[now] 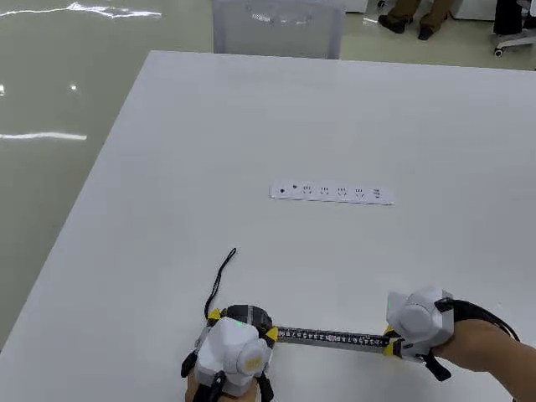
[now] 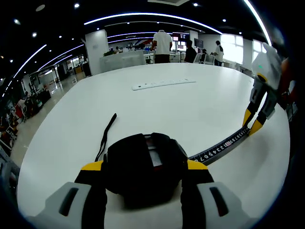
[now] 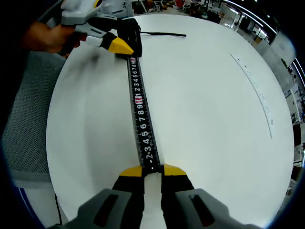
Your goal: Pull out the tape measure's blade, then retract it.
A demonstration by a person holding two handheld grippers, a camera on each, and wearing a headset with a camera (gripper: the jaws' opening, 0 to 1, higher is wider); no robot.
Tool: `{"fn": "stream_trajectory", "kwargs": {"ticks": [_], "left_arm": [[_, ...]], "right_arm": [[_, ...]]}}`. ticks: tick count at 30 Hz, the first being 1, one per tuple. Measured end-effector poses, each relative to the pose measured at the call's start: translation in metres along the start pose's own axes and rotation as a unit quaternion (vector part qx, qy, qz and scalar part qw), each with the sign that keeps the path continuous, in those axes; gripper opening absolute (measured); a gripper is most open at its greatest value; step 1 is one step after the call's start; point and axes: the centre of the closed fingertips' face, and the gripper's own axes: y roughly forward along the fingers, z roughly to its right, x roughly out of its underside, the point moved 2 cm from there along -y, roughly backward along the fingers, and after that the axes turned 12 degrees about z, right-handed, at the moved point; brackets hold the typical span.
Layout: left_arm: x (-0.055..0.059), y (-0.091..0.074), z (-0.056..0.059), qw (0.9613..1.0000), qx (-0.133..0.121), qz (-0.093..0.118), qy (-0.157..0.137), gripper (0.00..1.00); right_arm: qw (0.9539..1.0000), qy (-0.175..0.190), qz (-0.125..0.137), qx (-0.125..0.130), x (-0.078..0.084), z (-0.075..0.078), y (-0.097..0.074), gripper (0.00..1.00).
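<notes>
A black tape measure (image 2: 145, 167) sits on the white table (image 1: 335, 117) near its front edge, clamped between the yellow-tipped jaws of my left gripper (image 2: 145, 167). In the head view the case (image 1: 245, 318) lies under that gripper (image 1: 241, 322). Its black wrist strap (image 1: 221, 275) trails away across the table. The blade (image 1: 331, 337) is drawn out flat to the right, numbers showing (image 3: 142, 114). My right gripper (image 3: 151, 169) is shut on the blade's end (image 3: 150, 162), and appears in the head view (image 1: 389, 342) at the lower right.
A white power strip (image 1: 331, 193) lies across the table's middle. A grey chair back (image 1: 278, 28) stands at the far edge. People stand in the distance (image 2: 163, 45). The table's left edge drops to a glossy floor (image 1: 50, 100).
</notes>
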Motion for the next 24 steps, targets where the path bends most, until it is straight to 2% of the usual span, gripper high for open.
{"fn": "stream_trajectory", "kwargs": {"ticks": [4,12,22,24], "left_arm": [[-0.0049,-0.0030,-0.0001,1.0000,0.000,0.002,0.001,0.58],[-0.0013,0.0011,-0.0017,1.0000,0.000,0.003,-0.007,0.60],[-0.0047,-0.0015,-0.0013,0.9998,-0.003,0.008,-0.018,0.61],[-0.0037,-0.0010,-0.0023,0.9994,-0.005,0.010,-0.033,0.61]], "right_arm": [[1.0000,0.005,0.001,-0.001,-0.0009,-0.0019,-0.0013,0.11],[1.0000,0.007,0.001,0.003,0.0009,0.0003,-0.0015,0.11],[1.0000,0.008,-0.005,0.001,0.0033,0.0013,0.0006,0.11],[1.0000,0.008,-0.006,0.000,0.0030,0.0009,0.0005,0.12]]}}
